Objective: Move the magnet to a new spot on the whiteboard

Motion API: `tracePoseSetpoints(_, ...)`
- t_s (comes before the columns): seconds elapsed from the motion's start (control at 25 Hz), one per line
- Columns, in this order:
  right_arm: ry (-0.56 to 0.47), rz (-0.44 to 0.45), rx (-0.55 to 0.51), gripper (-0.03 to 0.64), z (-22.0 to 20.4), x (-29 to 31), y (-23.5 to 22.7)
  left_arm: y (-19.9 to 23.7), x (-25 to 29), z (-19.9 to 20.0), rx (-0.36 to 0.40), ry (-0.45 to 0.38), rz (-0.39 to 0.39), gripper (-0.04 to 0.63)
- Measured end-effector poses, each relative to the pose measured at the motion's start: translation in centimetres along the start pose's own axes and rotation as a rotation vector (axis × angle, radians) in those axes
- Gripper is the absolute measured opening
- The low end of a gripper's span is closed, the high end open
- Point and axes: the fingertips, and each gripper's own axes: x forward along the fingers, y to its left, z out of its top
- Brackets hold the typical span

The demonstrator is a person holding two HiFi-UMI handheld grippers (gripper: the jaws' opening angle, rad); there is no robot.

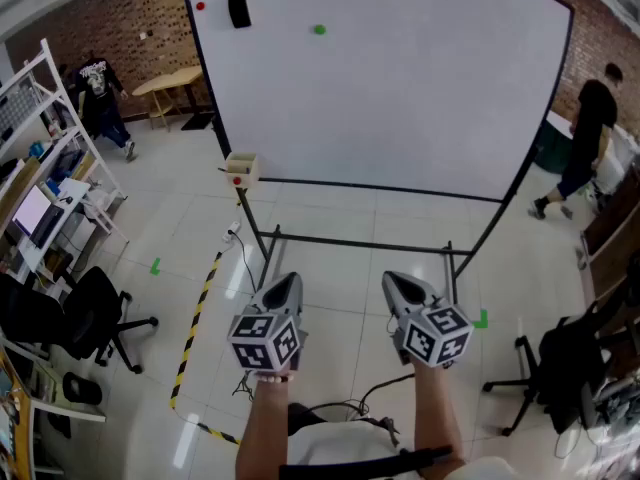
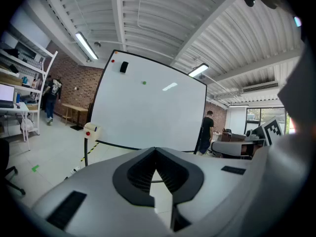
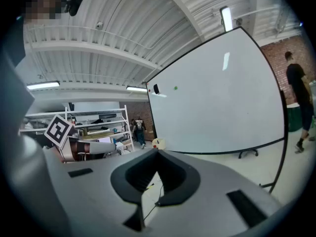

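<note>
Magnet: small green round disc (image 1: 319, 30), stuck on large white whiteboard (image 1: 400, 98), upper left area, close under the top edge, roughly 11 o'clock from board centre. Round, so no long axis; no preferred approach angle.

Second candidate: smaller red dot (image 1: 200, 6) in the top left corner, at 9 o'clock from the green disc, with black rectangular eraser (image 1: 238, 11) between the two. Cannot tell which one the task means; green disc taken as the likelier (judgement).

Left gripper (image 1: 285, 286): grey, jaws pressed together, nothing between. Right gripper (image 1: 400, 286): same, closed tight and empty. Both held low in front of the body, well apart from the board, over white tiled floor (image 1: 330, 218).

Bearing: green disc at 12 o'clock from left gripper, at 11 o'clock from right gripper, high and far. Left judged slightly nearer, by sideways offset only.

Room: bare board wide open from 3 to 6 o'clock of the disc; little margin toward 12 o'clock (top edge); eraser to be avoided at 9 o'clock.

Between grippers and board: black tubular stand frame (image 1: 360, 243). Small cream box with red button (image 1: 241, 168) on the left post, at 7 o'clock from the disc.

Likely needed: step forward, jaws parted before the reach.
</note>
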Motion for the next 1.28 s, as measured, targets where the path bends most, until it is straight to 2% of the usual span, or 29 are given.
tracePoseSetpoints(0.28, 0.002, 0.026, 0.006, 0.008, 0.1, 0.1, -2.6, -1.9, 2.3, -0.4, 0.003, 0.003, 0.009, 0.005)
tracePoseSetpoints(0.52, 0.003, 0.031, 0.007, 0.008, 0.3, 3.2, -4.2, -0.4, 5.5, 0.5, 0.012, -0.002, 0.007, 0.005)
tracePoseSetpoints(0.88, 0.016, -0.004, 0.020, 0.008, 1.7, 13.7, -8.6, 6.4, 15.8, 3.7, 0.005, 0.011, -0.036, 0.005)
tracePoseSetpoints(1.04, 0.032, -0.027, 0.030, 0.008, 3.7, 19.9, -10.2, 10.4, 21.2, 6.2, 0.001, 0.040, -0.067, 0.005)
tracePoseSetpoints(1.28, 0.014, -0.071, 0.027, 0.008, 6.9, 27.4, -11.5, 15.5, 26.7, 10.7, 0.027, 0.035, -0.115, 0.005)
